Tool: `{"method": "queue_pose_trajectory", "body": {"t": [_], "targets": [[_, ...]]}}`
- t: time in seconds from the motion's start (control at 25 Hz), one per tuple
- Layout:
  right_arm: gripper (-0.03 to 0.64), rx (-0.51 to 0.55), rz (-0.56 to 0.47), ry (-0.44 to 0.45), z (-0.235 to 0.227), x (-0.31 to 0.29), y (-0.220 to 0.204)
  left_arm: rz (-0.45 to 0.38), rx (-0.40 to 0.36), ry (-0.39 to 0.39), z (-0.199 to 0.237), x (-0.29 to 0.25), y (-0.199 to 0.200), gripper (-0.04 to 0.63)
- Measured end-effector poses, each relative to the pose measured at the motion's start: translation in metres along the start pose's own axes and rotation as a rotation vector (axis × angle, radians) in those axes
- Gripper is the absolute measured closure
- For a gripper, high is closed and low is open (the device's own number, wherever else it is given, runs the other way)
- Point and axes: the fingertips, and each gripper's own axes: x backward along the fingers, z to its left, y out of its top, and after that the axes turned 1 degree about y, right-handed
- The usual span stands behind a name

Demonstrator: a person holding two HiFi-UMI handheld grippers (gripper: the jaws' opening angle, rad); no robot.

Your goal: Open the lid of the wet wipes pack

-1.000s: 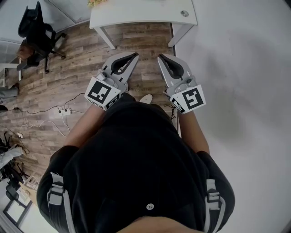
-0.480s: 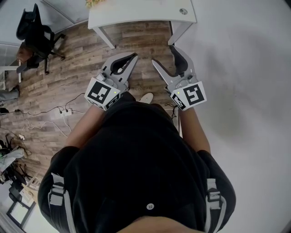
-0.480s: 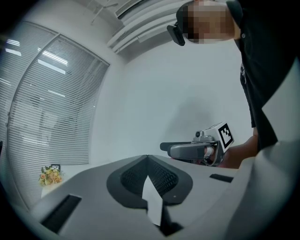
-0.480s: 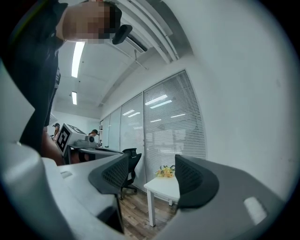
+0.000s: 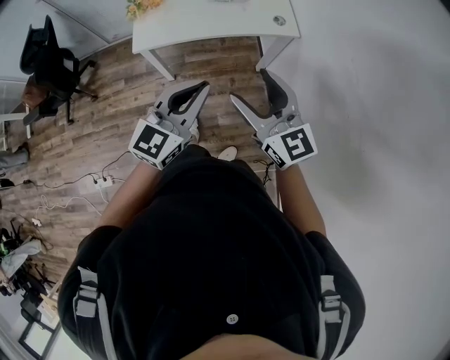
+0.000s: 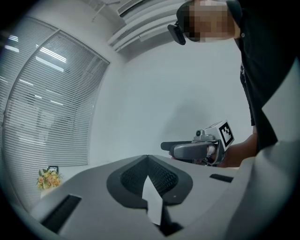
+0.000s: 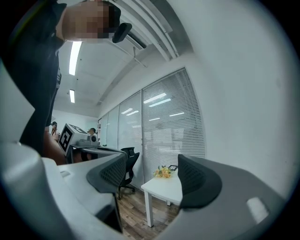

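Note:
No wet wipes pack shows in any view. I stand over a wood floor with both grippers held level in front of my body. My left gripper (image 5: 203, 87) is shut with nothing in it; in the left gripper view its pads (image 6: 149, 174) meet. My right gripper (image 5: 251, 86) has its jaws opening wide, and nothing is between them. In the right gripper view the right gripper (image 7: 154, 177) frames only the room beyond. The right gripper (image 6: 197, 150) also appears from the side in the left gripper view.
A white table (image 5: 211, 24) stands ahead with flowers (image 5: 140, 8) at its far left and a small round thing (image 5: 280, 20) near its right corner. A white wall (image 5: 380, 105) runs along my right. An office chair (image 5: 53, 67) and floor cables (image 5: 102, 181) lie left.
The right gripper's jaws went from shut to wide open. Both hands edged a little toward the table. The left gripper stayed shut.

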Motion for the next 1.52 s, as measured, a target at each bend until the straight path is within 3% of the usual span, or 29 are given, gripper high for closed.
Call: {"method": "queue_pose_trajectory", "body": {"t": [1.04,1.52], "targets": [[0.272,0.022,0.091,-0.139,-0.082,-0.181,-0.006,0.011,0.046,-0.148,0.194,-0.070,0.008,0.588],[0.272,0.026,0.133,-0.220,-0.100,-0.227,-0.017,0.025,0.056,-0.223,0.247,-0.084,0.001,0.588]]}}
